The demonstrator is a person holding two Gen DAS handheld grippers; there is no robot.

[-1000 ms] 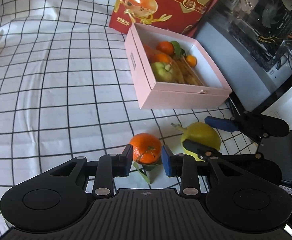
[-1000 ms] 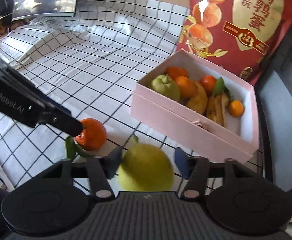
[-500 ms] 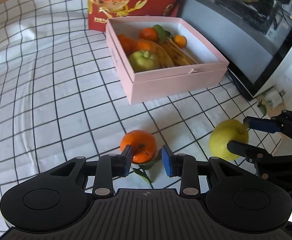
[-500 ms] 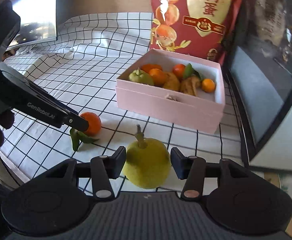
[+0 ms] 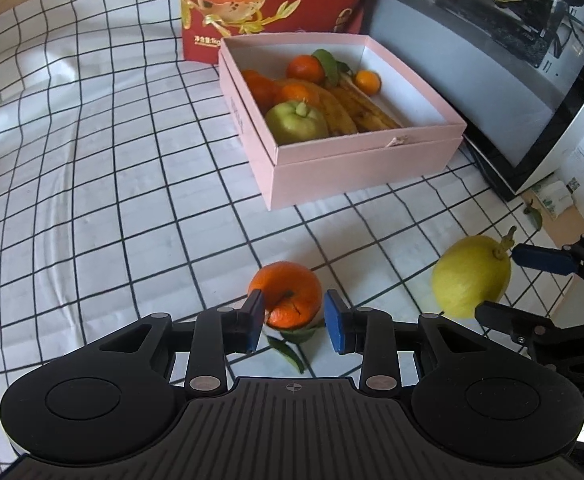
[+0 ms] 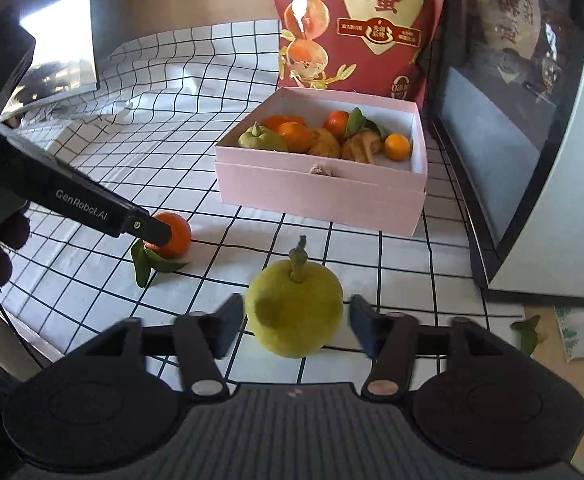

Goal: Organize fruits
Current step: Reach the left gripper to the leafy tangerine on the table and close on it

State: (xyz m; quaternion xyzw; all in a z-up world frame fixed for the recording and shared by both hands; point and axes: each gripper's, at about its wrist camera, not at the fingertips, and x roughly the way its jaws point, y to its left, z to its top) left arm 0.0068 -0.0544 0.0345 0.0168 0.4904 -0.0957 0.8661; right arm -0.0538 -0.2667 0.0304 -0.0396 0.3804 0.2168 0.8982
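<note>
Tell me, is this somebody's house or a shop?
Probably a home: a table under a checked cloth, a pink box of fruit, a red snack bag, and a glass-sided computer case beside it.

A white cloth with a black grid (image 5: 92,184) covers the work surface, rumpled at its far side. A tall red printed bag (image 6: 355,24) stands at the back. A glass-sided computer case (image 5: 491,40) with white edges sits to the right, cables visible inside. A reflective panel (image 6: 52,48) leans at the left. Bright daylight falls across the cloth.
</note>
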